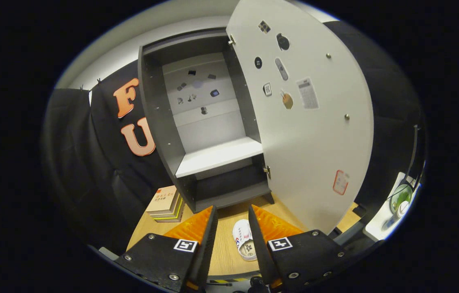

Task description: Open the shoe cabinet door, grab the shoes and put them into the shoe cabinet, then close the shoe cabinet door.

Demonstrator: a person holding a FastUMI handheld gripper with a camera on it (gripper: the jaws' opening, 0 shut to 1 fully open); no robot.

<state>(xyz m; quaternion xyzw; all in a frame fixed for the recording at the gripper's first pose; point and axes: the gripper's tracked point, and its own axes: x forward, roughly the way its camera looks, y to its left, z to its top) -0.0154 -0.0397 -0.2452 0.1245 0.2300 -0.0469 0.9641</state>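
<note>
Nearest the camera, the tongs (232, 221) are released, with the two fingers apart and pressing on nothing. Between the fingers, lying on the wooden bench (223, 248), is a white shoe (243, 240); its opening faces up and its right side is partly hidden by the right finger. No finger contact with the shoe can be confirmed. Farther on and to the left, a stack of books (166, 203) rests on the bench just beside the shoe cabinet (160, 122). Beyond the fingers, the cabinet stands on the far part of the bench. Its door (315, 138) is swung fully open to the right, with stickers on its inner face. Inside, one white shelf (217, 156) spans the compartment, with a lower dark compartment beneath it.
</note>
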